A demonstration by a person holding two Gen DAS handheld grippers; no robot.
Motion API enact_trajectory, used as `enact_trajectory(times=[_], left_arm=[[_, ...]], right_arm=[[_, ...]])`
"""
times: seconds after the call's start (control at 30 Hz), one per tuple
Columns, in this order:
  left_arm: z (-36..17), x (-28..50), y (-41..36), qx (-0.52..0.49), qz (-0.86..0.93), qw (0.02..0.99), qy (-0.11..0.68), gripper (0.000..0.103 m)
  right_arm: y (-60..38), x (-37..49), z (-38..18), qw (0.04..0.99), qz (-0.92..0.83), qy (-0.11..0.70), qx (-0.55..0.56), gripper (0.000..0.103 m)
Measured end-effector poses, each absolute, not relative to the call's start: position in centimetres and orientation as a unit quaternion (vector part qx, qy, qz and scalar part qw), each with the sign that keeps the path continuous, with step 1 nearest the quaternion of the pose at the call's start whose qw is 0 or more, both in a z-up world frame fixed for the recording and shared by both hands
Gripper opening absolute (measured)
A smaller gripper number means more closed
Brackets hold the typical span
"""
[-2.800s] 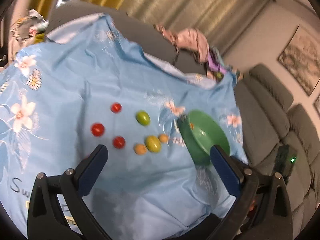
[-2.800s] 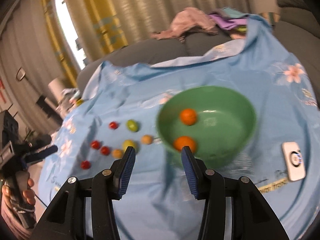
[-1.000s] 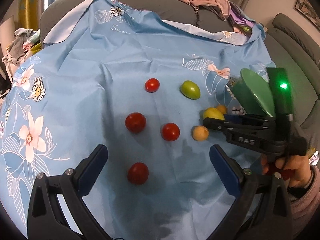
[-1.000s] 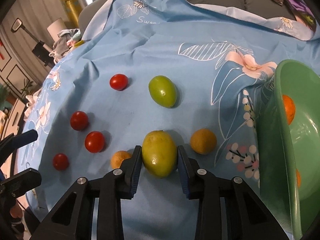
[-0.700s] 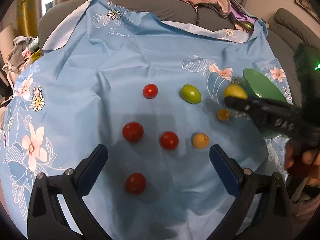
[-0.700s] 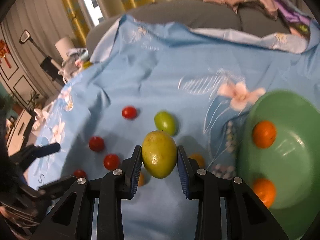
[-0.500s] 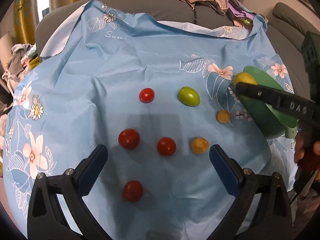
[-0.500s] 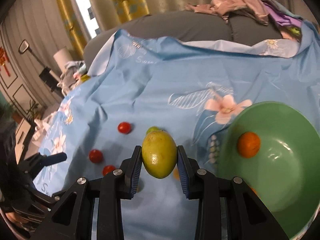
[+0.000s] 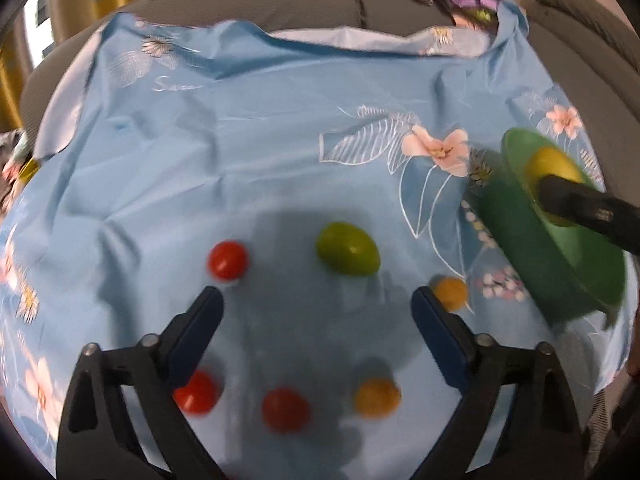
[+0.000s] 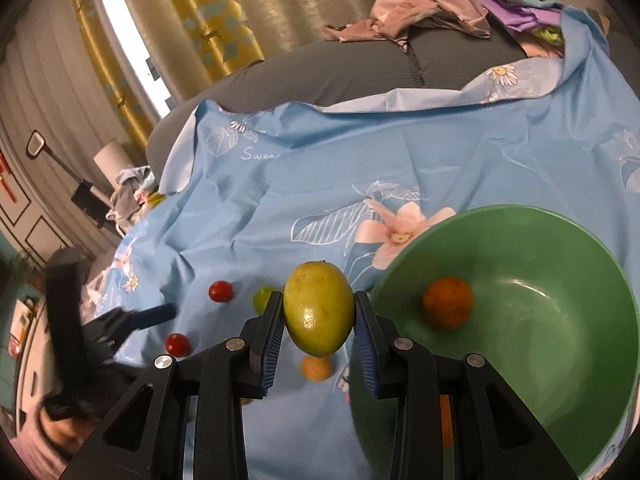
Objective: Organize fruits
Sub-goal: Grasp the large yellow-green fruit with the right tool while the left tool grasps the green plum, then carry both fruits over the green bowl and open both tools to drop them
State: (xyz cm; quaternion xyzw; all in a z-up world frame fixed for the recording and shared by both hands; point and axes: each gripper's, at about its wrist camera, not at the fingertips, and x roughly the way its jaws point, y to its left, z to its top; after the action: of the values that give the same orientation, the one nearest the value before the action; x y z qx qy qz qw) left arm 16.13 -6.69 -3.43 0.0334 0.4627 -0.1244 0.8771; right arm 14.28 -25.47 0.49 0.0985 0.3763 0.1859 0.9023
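Note:
My right gripper [image 10: 318, 316] is shut on a yellow-green fruit [image 10: 318, 308] and holds it in the air beside the left rim of the green bowl [image 10: 560, 420]. The bowl holds an orange fruit [image 10: 448, 308]. In the left wrist view the held fruit [image 9: 550, 162] shows over the bowl [image 9: 520, 248]. My left gripper [image 9: 316, 312] is open and empty above the blue cloth, just in front of a green fruit [image 9: 347, 249]. Three red tomatoes [image 9: 227, 260] and two small orange fruits [image 9: 451, 292] lie around it.
The blue flowered cloth [image 9: 256, 152] covers a grey sofa seat. Piled clothes [image 10: 432, 4] lie on the sofa back. Yellow curtains [image 10: 168, 40] hang at the left. The cloth drops off at the left and right edges.
My right gripper has carried the yellow-green fruit right, closer to the bowl's rim. My left gripper has moved forward and lower over the loose fruits.

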Motion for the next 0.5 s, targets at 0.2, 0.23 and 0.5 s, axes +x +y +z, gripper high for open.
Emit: enact_trajectory(times=[0.2, 0.23, 0.5], left_arm=[[-5.2, 19.0, -8.6, 0.043, -0.127, 0.870, 0.475, 0.080], [-5.4, 19.3, -8.9, 0.046, -0.128, 0.869, 0.475, 0.079], [-6.0, 20.2, -9.6, 0.053, -0.127, 0.867, 0.478, 0.044]], right_arm=[[-26.1, 14.6, 0.1, 0.900, 0.197, 0.374, 0.112, 0.036], [-26.2, 14.7, 0.1, 0.899, 0.199, 0.374, 0.114, 0.036], [-26.3, 14.9, -0.2, 0.897, 0.205, 0.374, 0.119, 0.036]])
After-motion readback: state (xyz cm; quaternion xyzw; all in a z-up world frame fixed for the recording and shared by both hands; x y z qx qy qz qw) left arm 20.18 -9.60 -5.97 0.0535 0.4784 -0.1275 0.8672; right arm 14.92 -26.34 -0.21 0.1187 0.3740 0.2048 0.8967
